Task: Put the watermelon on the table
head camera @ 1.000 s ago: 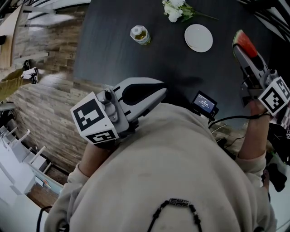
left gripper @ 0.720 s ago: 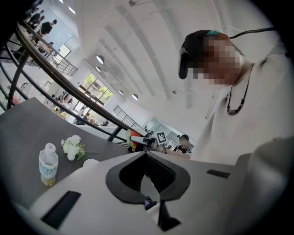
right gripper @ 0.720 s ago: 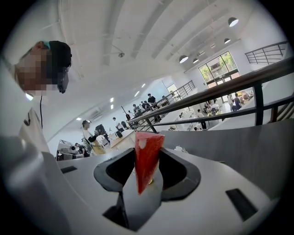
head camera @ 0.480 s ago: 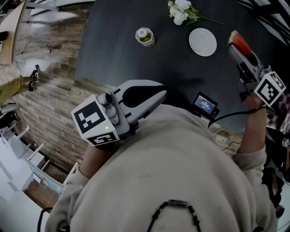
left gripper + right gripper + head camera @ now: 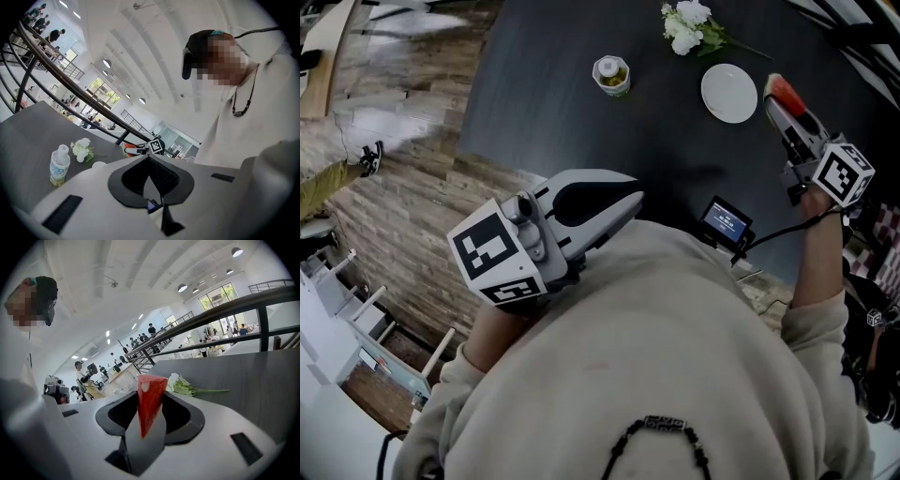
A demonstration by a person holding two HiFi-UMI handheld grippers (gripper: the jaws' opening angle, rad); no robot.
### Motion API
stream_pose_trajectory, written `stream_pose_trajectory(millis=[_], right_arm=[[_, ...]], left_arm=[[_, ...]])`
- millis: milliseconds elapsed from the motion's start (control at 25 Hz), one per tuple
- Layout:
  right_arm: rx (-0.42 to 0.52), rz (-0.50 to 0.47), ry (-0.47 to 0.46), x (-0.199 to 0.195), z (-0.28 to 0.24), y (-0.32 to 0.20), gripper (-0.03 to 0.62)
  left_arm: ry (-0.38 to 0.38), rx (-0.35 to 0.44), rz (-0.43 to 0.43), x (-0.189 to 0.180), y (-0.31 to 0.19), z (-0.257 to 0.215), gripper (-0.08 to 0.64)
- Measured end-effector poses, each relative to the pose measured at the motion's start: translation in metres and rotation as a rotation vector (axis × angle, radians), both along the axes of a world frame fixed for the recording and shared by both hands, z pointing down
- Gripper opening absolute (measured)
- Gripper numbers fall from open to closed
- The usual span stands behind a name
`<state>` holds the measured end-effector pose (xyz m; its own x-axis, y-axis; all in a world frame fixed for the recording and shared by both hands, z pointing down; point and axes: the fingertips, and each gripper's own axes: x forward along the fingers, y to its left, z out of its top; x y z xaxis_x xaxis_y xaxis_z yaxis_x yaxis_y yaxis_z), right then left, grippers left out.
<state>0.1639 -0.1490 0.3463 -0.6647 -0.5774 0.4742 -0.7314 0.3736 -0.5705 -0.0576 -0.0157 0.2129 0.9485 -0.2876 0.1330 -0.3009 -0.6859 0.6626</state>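
Watermelon slice (image 5: pixel 150 400), a red wedge with its rind end outermost, is clamped between the jaws of the right tool (image 5: pixel 789 112), held over the far right part of the dark counter (image 5: pixel 562 112); whether it touches the surface cannot be told. Just left of the slice lies a white plate (image 5: pixel 729 93), and beyond that a bunch of white flowers (image 5: pixel 692 25), which lies straight ahead of the right tool's jaws. A small bottle (image 5: pixel 611 75) stands well to the left. The left tool (image 5: pixel 623 199) has its jaws together on nothing, close to the person's chest at the counter's near edge, beside a small screen device (image 5: pixel 724 221).
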Motion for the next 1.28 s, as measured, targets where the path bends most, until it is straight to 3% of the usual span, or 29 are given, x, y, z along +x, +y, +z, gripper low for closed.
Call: stream_pose_trajectory(millis=[800,1280], right_arm=[[-0.183,0.010,0.087,0.010,0.107,-0.011,0.181],[-0.250,-0.020,0.236,0.012,0.162,-0.023,0.181]], left_arm=[[0.002,-0.035,-0.036,-0.008,0.000,0.012,0.006],[0.004,-0.062,-0.069,-0.018,-0.007,0.021,0.006]])
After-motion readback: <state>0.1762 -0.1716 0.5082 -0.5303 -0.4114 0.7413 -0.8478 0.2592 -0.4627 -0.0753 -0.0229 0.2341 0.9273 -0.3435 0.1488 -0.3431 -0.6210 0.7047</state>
